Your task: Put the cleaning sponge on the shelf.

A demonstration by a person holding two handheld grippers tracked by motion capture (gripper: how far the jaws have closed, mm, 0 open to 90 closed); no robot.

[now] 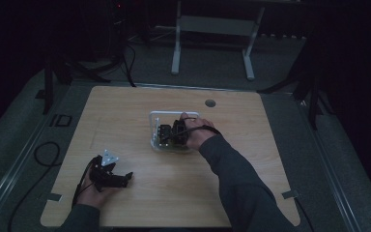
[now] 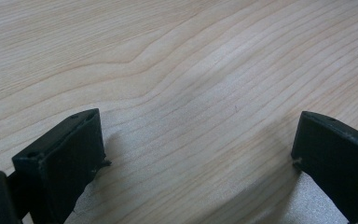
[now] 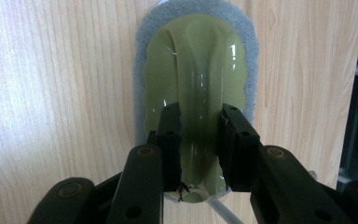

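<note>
A scrubber (image 3: 196,56) with a glossy olive-green top and a grey foam rim lies on the wooden table (image 3: 60,93). A raised ridge runs along its middle like a handle. My right gripper (image 3: 200,112) has its jaws pressed against both sides of that ridge. From above, the right gripper (image 1: 166,135) sits over a small white-rimmed tray (image 1: 166,113) at the table's middle. My left gripper (image 1: 125,178) rests low on the table at the front left. In its own view the left gripper (image 2: 198,149) is open, with bare wood between the jaws.
The light wooden table (image 1: 251,145) has a round cable hole (image 1: 210,103) at the back. Black cables (image 1: 46,154) trail off its left edge. A white metal frame (image 1: 212,29) stands on the floor beyond the table, and dark stand legs flank both sides.
</note>
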